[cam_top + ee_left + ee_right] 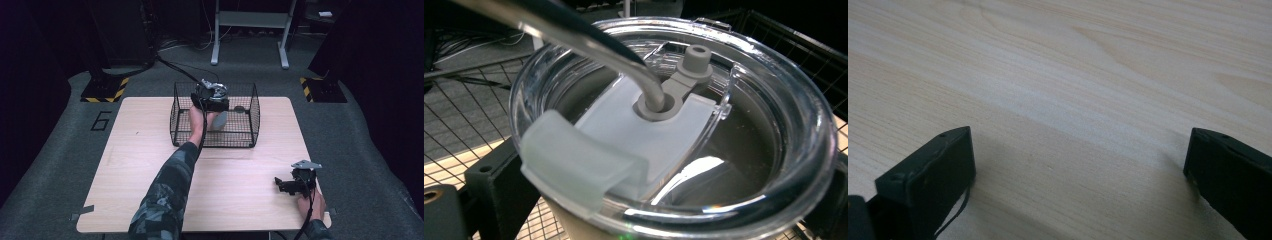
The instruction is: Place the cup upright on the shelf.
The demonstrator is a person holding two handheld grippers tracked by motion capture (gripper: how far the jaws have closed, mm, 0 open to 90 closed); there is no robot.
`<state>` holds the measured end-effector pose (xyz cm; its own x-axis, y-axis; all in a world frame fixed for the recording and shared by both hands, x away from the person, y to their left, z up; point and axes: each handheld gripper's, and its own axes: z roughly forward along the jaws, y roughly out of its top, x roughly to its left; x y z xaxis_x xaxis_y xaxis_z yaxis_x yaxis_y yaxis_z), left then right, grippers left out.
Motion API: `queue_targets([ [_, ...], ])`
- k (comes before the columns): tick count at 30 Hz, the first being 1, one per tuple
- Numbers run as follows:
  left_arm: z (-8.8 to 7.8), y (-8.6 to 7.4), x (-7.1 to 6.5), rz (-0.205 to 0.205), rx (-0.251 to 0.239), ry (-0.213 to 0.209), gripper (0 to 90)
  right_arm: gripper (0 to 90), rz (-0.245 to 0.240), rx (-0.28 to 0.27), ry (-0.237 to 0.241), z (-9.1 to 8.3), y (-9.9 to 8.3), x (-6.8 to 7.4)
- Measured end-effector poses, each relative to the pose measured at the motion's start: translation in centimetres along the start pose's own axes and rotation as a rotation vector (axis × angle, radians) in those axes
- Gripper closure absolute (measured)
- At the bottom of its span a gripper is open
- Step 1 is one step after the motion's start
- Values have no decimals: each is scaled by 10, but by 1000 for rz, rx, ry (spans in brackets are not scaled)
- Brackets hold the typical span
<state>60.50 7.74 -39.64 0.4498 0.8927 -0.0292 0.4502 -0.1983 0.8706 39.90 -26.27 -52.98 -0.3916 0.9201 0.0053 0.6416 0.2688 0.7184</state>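
A tumbler (704, 165) with a clear lid (774, 115) and a bent metal straw (589, 40) sits close in the left gripper view, a black jaw at each side of it. In the high view my left gripper (214, 106) reaches into a black wire basket (255, 117) at the table's far middle and is shut on the tumbler (220, 121), which looks grey and tilted inside the basket. My right gripper (286, 186) rests near the table's front right corner. It stands open (1078, 165) over bare wood with nothing between its jaws.
The light wooden table (150, 165) is bare between the basket and the right gripper. Basket wires (474, 100) surround the tumbler. Beyond the table are dark carpet, a metal frame's legs (250, 30) and yellow-black striped bases (105, 90).
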Motion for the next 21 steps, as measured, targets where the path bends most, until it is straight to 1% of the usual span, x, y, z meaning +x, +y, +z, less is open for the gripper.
queue_targets([
  [1,3,-2,-3,-9,-15,4,38,0,3,-1,-3,0,0,0],
  [5,6,-3,-6,-5,-13,12,38,0,-1,-2,-3,0,0,0],
  [6,7,-3,-6,1,-8,8,38,0,0,1,5,0,0,0],
  [8,8,-5,-7,9,-3,19,38,0,7,0,7,0,0,0],
  [10,11,-7,-7,13,15,18,38,0,6,-2,-4,0,0,0],
  [14,14,-9,-7,18,16,14,38,0,5,-2,-4,0,0,0],
  [16,15,-10,-8,13,21,15,38,0,5,-2,-4,0,0,0],
  [17,16,-12,-9,20,29,16,38,0,5,-2,-4,0,0,0],
  [19,18,-15,-10,26,41,17,38,0,-10,3,0,0,0,-1],
  [20,18,-16,-10,30,21,22,38,0,-10,3,0,0,0,-1],
  [21,18,-16,-10,30,26,19,38,0,-5,3,-1,0,0,0],
])
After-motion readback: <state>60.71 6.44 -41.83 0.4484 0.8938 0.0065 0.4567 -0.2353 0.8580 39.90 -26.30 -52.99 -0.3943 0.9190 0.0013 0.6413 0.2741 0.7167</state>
